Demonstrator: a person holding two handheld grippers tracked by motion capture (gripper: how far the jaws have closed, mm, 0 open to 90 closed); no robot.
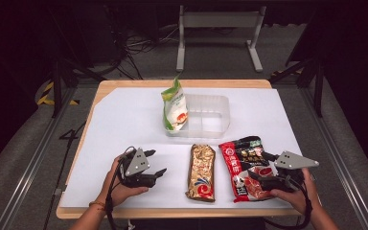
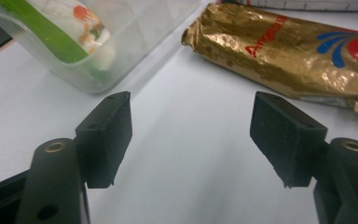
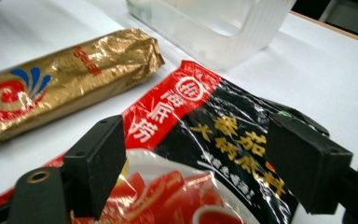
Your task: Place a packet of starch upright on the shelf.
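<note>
- Two grippers work over the white sheet [image 1: 124,120]: the left gripper [image 1: 159,173] sits low at the near left, jaws apart over bare sheet, and the right gripper [image 1: 255,178] hangs over the red and black sauce packet [image 1: 247,165], jaws apart on either side of it, not clamped.
- From the right gripper view the packet's [image 3: 214,154] print fills the gap between the jaws; whether the pads touch the film cannot be told.
- From the left gripper view the gold packet [image 2: 289,56] lies ahead to the right, well apart from the jaws, and the clear tray's [image 2: 135,42] corner holds the green and white pouch [image 2: 70,32], cut off at the top.
- In the high view the pouch [image 1: 174,106] leans in the tray's [image 1: 215,120] left end; the tray's right part is free.
- The gold packet [image 1: 201,171] lies just beside the sauce packet, near the table's near edge.
</note>
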